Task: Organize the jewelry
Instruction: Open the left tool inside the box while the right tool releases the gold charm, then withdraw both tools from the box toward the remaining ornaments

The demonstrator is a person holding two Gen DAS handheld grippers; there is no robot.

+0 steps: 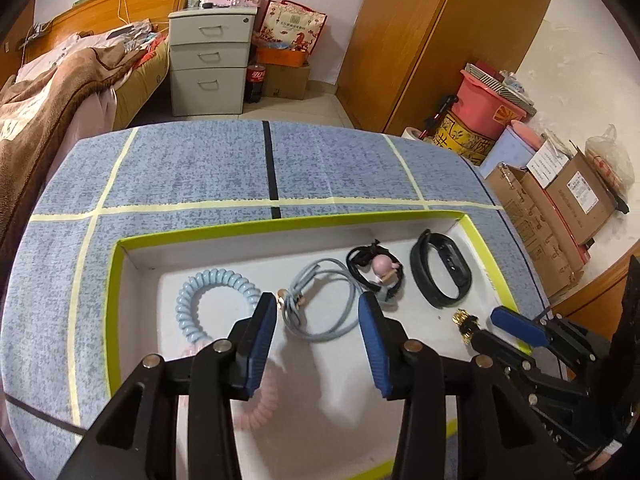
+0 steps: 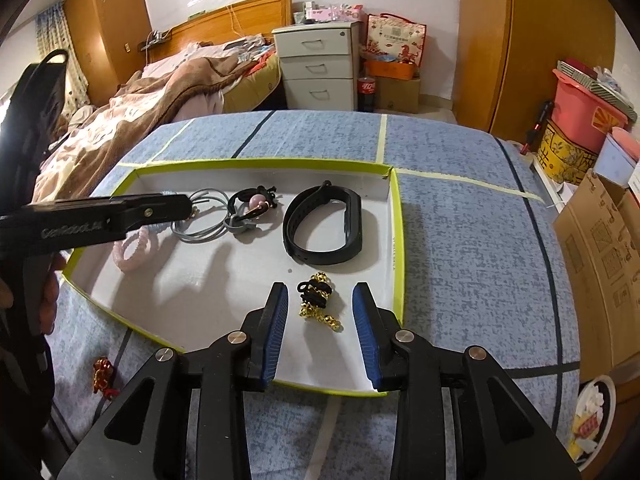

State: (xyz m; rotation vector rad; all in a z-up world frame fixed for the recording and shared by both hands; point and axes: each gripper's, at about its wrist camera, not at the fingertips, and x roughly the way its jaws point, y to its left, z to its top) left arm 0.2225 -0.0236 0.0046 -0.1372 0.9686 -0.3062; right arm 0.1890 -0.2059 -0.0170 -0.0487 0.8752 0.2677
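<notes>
I have both claws standing open and holding nothing. The left claw [image 1: 318, 308] hovers over the grey cord loop [image 1: 320, 304] near the middle of the tray [image 2: 394, 216]; the right claw [image 2: 320, 300] straddles the gold-bead and black-cord bracelet [image 2: 318, 304] at the tray's near right corner, pads clear of it.

Hazards, as I judge them:
- The beaded piece is small, knobbly and loosely knotted; it could snag on a ribbed blue pad and lift out when I withdraw.
- The tray is light white card with a shallow green rim; a claw catching the rim would shift it across the bench [image 2: 460, 240].
- The red-gold charm [image 2: 102, 374] lies outside the tray near the bench's near left edge, easily overlooked.

The black wristband [image 2: 324, 224] is smooth moulded rubber; the blue coil tie [image 1: 212, 300] is springy plastic spiral.
</notes>
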